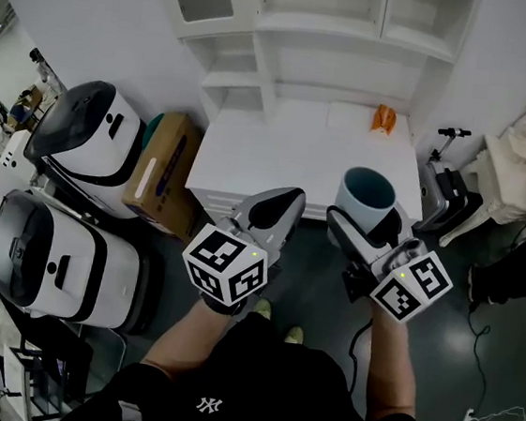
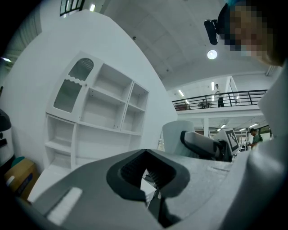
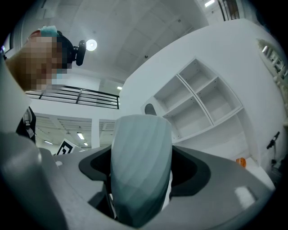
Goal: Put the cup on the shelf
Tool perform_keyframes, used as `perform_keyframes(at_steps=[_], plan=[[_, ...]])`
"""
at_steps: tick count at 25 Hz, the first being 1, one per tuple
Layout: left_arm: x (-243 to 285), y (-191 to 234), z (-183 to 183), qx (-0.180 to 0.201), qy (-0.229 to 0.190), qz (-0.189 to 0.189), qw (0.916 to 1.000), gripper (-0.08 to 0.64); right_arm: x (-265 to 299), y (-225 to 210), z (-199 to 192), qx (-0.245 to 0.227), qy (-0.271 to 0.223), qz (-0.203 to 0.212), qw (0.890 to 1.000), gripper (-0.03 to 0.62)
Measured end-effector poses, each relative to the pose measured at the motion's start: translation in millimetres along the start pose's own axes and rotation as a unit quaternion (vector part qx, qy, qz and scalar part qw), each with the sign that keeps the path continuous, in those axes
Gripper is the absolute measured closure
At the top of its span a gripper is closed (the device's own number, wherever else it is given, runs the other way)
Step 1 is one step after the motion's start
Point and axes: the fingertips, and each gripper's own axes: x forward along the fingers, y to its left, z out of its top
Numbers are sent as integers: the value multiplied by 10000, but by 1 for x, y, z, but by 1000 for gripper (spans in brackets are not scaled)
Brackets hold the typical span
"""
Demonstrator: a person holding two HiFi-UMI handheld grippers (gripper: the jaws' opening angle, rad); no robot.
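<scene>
A pale grey-blue ribbed cup (image 1: 365,198) stands upright between the jaws of my right gripper (image 1: 365,228), which is shut on it; in the right gripper view the cup (image 3: 140,168) fills the middle. The cup is held in the air just before the front edge of the white shelf unit (image 1: 306,78). My left gripper (image 1: 272,212) is beside it on the left, shut with nothing in it, its dark jaws (image 2: 148,177) closed together. In the left gripper view the cup (image 2: 177,137) shows at right, with the shelf unit (image 2: 96,114) behind.
A small orange object (image 1: 383,118) lies at the back right of the unit's white counter (image 1: 279,155). Two white-and-black machines (image 1: 87,142) and a cardboard box (image 1: 162,173) stand on the floor at left. A scooter (image 1: 445,183) and cables are at right.
</scene>
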Motion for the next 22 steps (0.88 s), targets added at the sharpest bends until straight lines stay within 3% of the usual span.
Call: perform_keyframes(at_steps=[9,22], plan=[[30,31,4,-7,-44,-109,9999,558,33,-29,-4,-58,64,-107,9999,195],[129,115,30,36,-69,-853,9963,558,118,-114,3,-271,43,-709,9971,196]])
